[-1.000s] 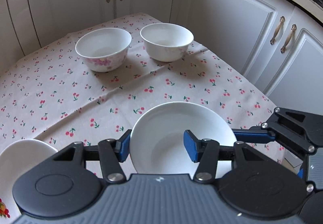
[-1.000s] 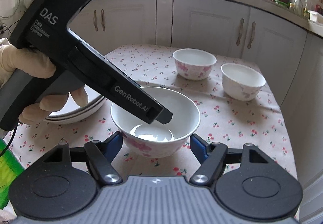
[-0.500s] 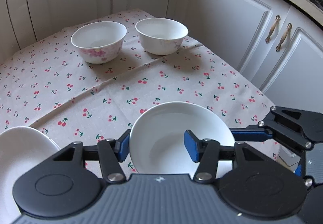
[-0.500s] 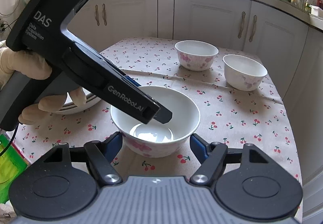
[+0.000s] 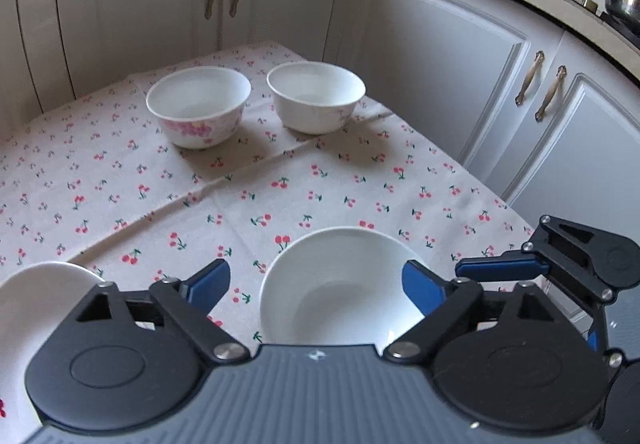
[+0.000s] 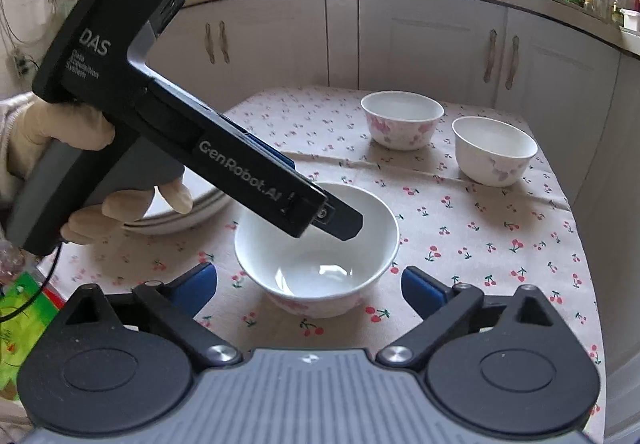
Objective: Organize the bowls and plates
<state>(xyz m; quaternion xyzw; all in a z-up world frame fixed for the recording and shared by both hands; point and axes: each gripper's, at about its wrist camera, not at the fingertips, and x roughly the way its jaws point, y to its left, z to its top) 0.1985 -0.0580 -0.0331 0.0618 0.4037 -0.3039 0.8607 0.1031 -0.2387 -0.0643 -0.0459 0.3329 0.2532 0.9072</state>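
Since a second ago the left gripper (image 5: 316, 280) has spread its jaws wide and let go of the near bowl (image 5: 340, 280), which sits low in the frame on the cherry-print cloth (image 5: 120, 180). At lower left lies the edge of a plate (image 5: 44, 276); two more bowls (image 5: 198, 106) stand side by side at upper centre. At right, the right gripper (image 6: 308, 280) hangs open around the near bowl without touching it. Glazed china is likely stiff, slick and breakable; a pinch across the rim wall seems safest.
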